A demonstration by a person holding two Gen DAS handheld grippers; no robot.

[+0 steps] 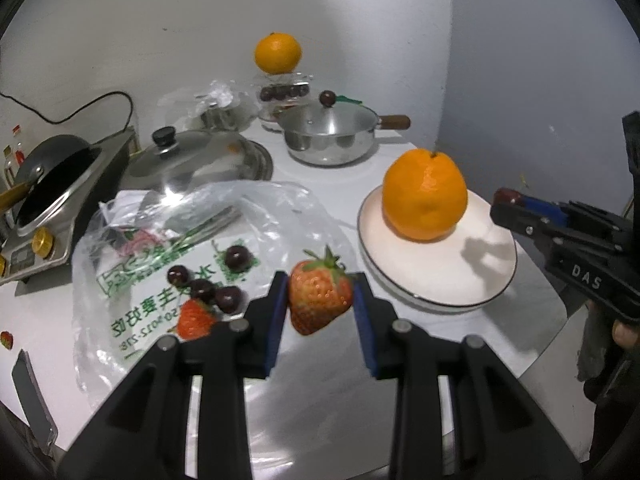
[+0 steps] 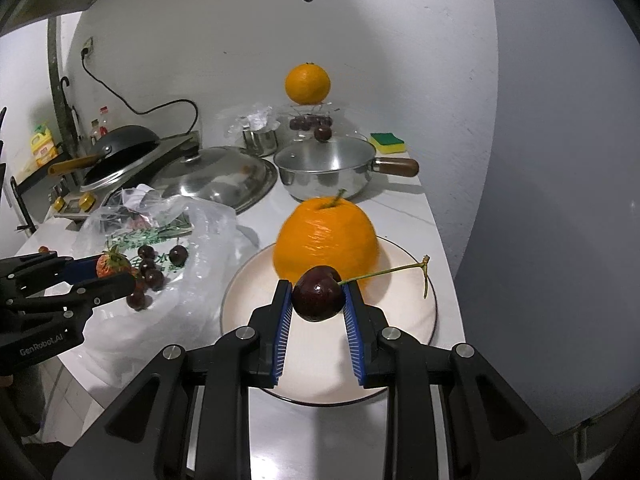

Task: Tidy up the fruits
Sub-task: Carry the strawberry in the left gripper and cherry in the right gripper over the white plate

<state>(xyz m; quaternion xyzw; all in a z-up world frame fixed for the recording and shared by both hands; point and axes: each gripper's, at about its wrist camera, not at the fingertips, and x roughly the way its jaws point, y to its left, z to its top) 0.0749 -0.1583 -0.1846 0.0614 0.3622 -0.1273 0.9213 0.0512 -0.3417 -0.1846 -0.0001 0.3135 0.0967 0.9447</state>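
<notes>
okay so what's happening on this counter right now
A person is sorting fruit with hand-held tongs. The left tongs are shut on a strawberry, held above the plastic bag, where several cherries and another strawberry lie. The right tongs grip a stemmed cherry over the white plate, which holds only a large orange. A second orange sits atop a clear container at the back.

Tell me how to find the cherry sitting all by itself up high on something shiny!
Look to the back of the white counter for the steel pot with the wooden handle. Its glass lid has a knob in the middle, and one dark cherry is perched on it. The other cherries lie on the plastic bag or in a clear container.
</notes>
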